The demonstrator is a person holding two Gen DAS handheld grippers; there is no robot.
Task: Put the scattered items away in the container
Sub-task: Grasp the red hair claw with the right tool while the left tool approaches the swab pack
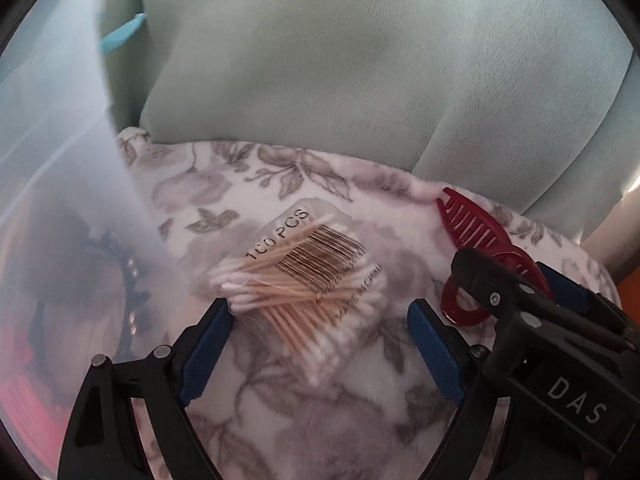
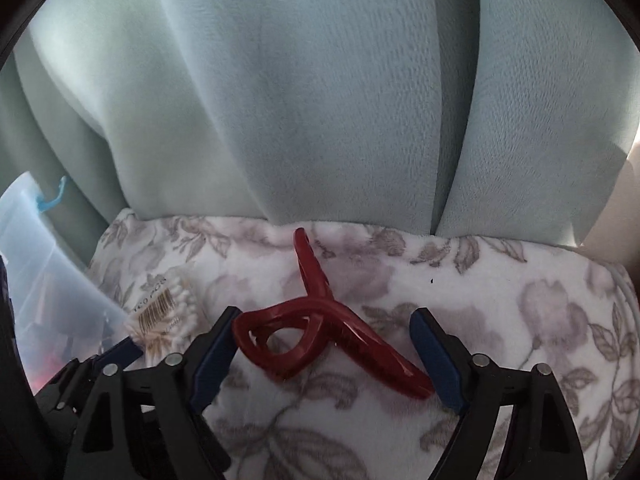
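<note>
A clear pack of cotton swabs point(image 1: 296, 284) with a barcode label lies on the floral blanket. My left gripper point(image 1: 320, 308) stands open astride it, and its left blue pad is close to the pack's white tips. A dark red hair claw point(image 2: 320, 332) lies on the blanket between the fingers of my right gripper point(image 2: 326, 316), which is open; its left pad is near the claw's loop. In the left wrist view the red hair claw point(image 1: 476, 236) shows beside the right gripper's black body. The translucent plastic container point(image 1: 60, 200) stands at the left.
Inside the container point(image 2: 36, 260) a black toothed hair clip point(image 1: 128, 280) and something pink show dimly through the wall. A blue latch point(image 1: 120, 34) sticks out at its top. Pale green cushions point(image 2: 320, 100) rise behind the floral blanket point(image 2: 520, 300).
</note>
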